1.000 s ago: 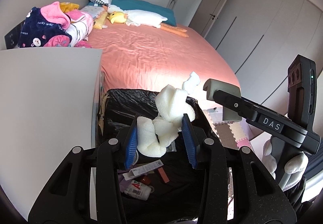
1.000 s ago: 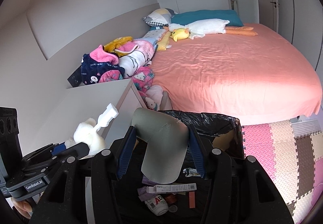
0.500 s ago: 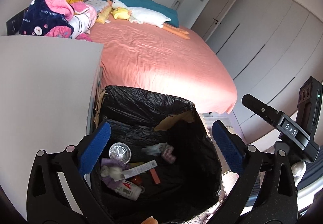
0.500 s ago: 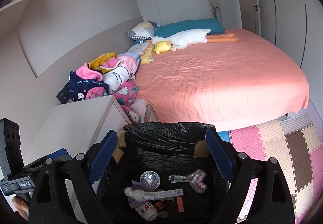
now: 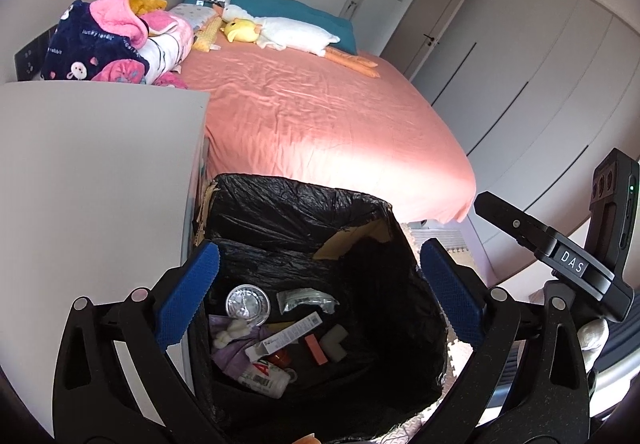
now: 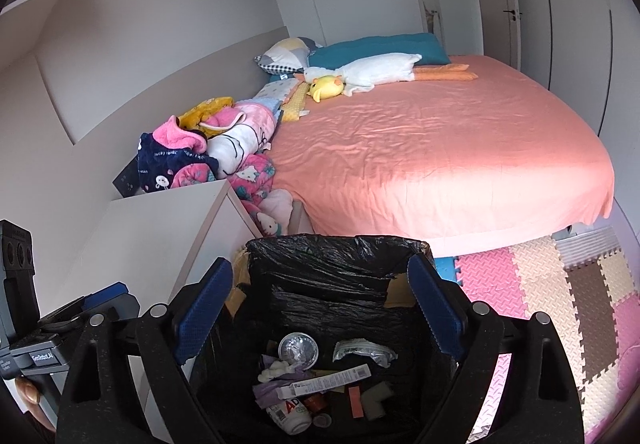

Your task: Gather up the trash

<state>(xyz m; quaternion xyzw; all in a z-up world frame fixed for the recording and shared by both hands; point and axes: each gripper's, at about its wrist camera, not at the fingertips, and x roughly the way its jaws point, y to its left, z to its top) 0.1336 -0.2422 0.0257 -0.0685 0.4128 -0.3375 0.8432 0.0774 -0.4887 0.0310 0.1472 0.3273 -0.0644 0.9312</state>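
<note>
Trash (image 5: 280, 340) lay at the bottom of the bin (image 5: 296, 204), which was lined with crinkled black plastic; its near rim was cut off by both views. A flat box (image 6: 330, 380) lay crosswise, beside a round foil lid (image 6: 298, 348) and a grey L-shaped foam piece (image 6: 376, 402). Both the left gripper (image 5: 316, 292) and right gripper (image 6: 320, 308) hung over the bin, blue-padded fingers (image 5: 188, 296) spread wide, holding nothing.
</note>
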